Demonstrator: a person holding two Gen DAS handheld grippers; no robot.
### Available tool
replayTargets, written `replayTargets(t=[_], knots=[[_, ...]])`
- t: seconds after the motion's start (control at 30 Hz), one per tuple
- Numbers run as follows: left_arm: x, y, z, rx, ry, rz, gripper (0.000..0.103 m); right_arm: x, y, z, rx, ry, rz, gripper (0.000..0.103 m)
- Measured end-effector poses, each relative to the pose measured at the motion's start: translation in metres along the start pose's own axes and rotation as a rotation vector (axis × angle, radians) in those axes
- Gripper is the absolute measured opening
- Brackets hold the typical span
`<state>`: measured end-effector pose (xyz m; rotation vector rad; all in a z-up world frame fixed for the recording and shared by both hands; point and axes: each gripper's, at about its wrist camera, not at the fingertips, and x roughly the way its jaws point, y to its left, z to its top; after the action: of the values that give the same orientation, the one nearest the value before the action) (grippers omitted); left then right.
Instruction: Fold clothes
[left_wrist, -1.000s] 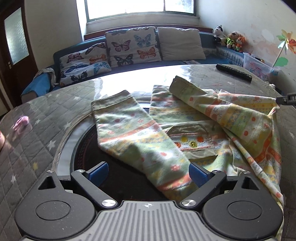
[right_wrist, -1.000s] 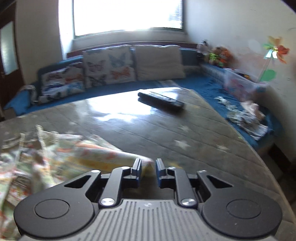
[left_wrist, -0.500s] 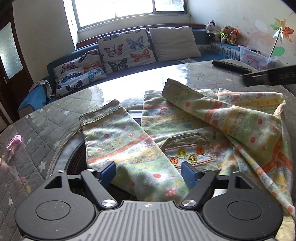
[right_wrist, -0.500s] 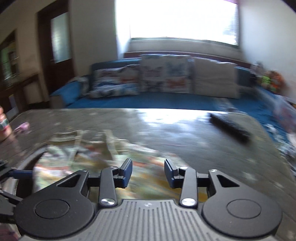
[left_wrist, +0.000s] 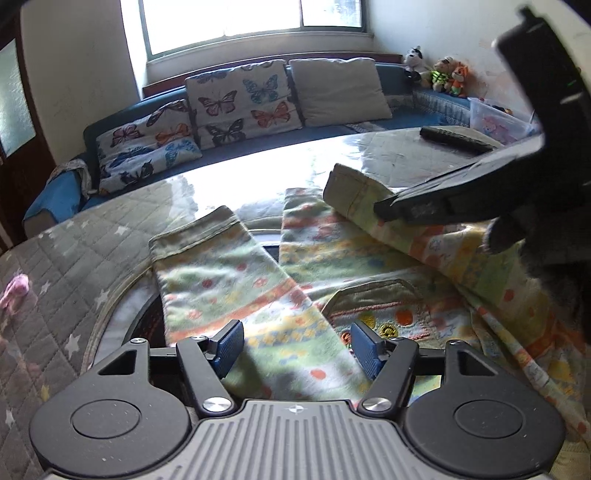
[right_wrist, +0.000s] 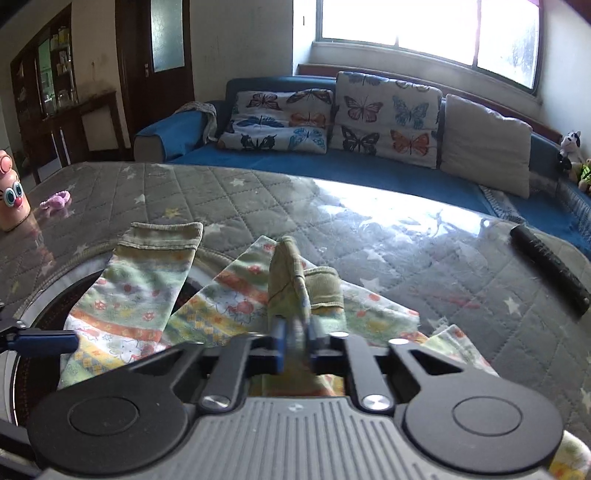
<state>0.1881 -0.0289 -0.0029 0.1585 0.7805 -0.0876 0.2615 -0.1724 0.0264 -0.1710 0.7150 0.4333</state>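
Pyjama trousers (left_wrist: 280, 295) were spread near the table's (left_wrist: 74, 258) near edge, only partly folded. Around one leg (left_wrist: 221, 280), the left gripper (left_wrist: 295, 347) was closing, pads apparently not yet touching. Farther off, the other cuff (right_wrist: 291, 280) was pinched by the right gripper (right_wrist: 295, 347).

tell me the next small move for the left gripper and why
Probably finish closing the left gripper on the near sleeve. Its jaws are closing with that sleeve between them, not yet pinched, while the right gripper is already shut on the other sleeve's cuff. With both sleeves held, the garment could be folded.
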Motion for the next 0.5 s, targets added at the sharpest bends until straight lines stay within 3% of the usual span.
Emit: replayTargets(t=[0.17,0.3,0.5], knots=[[0.007,0.005,-0.005,0.0,0.024,0.003,0.039,-0.047,-0.019,0.001,0.056,-0.081,-0.008,0.004],[-0.002,0.012,-0.007,-0.019,0.004,-0.005,0.011,-0.114,-0.047,-0.013,0.142,-0.183,-0.011,0.004],[-0.025,0.023,-0.011,-0.053,-0.037,0.018,0.005,-0.199,-0.083,-0.067,0.291,-0.266,-0.056,0.004]])
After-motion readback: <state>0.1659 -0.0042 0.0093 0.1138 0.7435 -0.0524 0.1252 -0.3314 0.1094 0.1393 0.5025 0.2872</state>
